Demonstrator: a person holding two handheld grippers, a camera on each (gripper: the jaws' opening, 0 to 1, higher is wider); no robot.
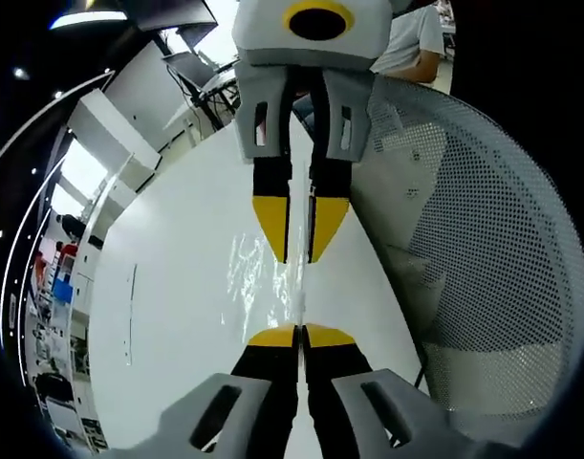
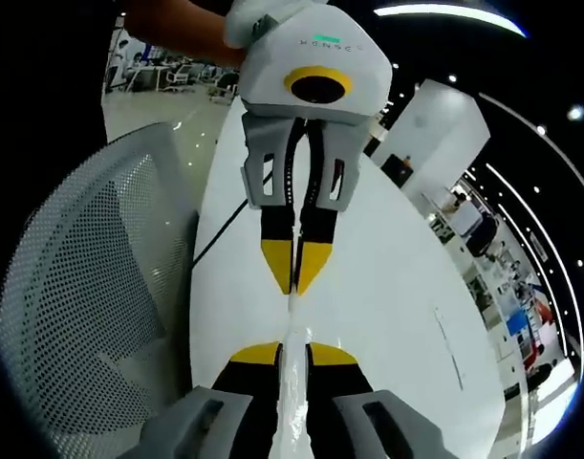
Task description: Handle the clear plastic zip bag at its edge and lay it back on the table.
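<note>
— Two grippers, one bag, one table?
— Yes. The left gripper [image 1: 300,331] is clenched on one edge of the clear plastic zip bag [image 1: 263,273], the right gripper [image 2: 293,352] on the opposite edge, so the bag hangs stretched between them over the white table [image 1: 177,287]. One mesh chair [image 2: 81,287] stands beside the table.
— Any writing?
— Faint letters on the left gripper's housing, too small to read.

I see the zip bag [image 1: 272,273] stretched between my two facing hand-held grippers above the tabletop [image 1: 167,287], with a mesh chair [image 1: 483,249] just beside the tabletop's edge.
</note>
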